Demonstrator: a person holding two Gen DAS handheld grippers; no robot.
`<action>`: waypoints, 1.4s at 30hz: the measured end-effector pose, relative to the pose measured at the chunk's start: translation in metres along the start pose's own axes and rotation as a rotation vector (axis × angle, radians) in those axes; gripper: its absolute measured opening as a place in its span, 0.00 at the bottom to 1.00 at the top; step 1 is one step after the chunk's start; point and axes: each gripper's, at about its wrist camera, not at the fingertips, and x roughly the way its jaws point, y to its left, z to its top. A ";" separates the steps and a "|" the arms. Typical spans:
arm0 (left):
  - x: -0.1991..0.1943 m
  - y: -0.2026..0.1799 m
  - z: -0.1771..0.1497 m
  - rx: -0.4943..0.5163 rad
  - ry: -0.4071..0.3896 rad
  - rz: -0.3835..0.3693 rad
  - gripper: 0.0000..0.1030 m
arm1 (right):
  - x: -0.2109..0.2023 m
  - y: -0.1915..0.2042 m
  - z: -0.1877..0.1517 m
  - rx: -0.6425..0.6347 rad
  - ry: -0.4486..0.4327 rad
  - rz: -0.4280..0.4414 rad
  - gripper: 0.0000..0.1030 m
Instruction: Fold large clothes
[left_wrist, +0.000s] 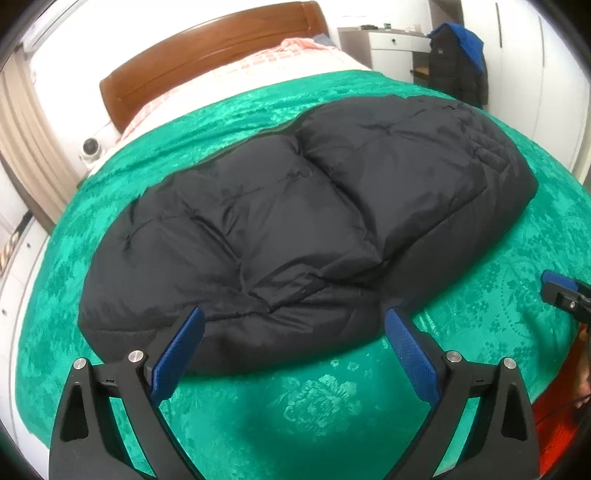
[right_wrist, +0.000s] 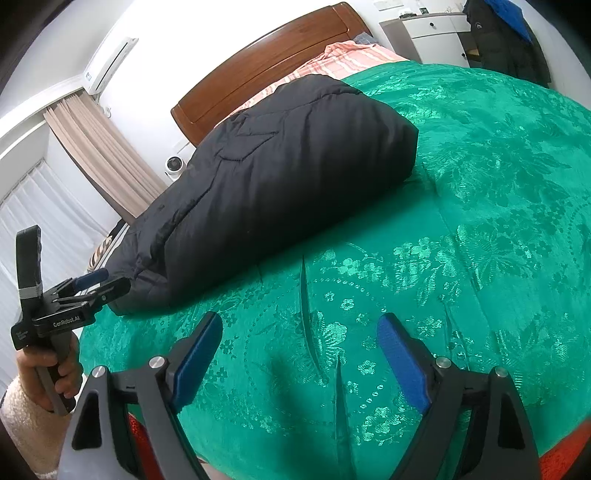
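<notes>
A black puffy down jacket (left_wrist: 295, 218) lies folded into a long bundle on the green bedspread (left_wrist: 332, 398). In the right wrist view the jacket (right_wrist: 280, 192) stretches from the lower left toward the headboard. My left gripper (left_wrist: 293, 321) is open and empty, its blue fingers just over the jacket's near edge. It also shows in the right wrist view (right_wrist: 99, 282), at the jacket's near end. My right gripper (right_wrist: 299, 328) is open and empty above bare bedspread (right_wrist: 461, 229), to the right of the jacket. Its tip shows at the right edge of the left wrist view (left_wrist: 561, 291).
A wooden headboard (left_wrist: 207, 55) and pink striped bedding (left_wrist: 258, 62) are at the far end of the bed. A dark coat with a blue hood (left_wrist: 458, 62) hangs by white cabinets (left_wrist: 391, 40). Curtains (right_wrist: 99, 155) hang at the left.
</notes>
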 end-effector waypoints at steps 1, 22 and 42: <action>0.002 0.002 -0.001 -0.010 0.008 -0.001 0.95 | 0.000 0.000 0.000 0.001 0.000 0.001 0.83; 0.012 0.013 -0.007 -0.057 0.042 -0.008 0.95 | 0.001 0.001 0.000 0.002 0.001 0.001 0.83; 0.016 0.014 -0.010 -0.059 0.049 -0.014 0.95 | 0.001 0.000 0.000 0.003 0.002 0.002 0.83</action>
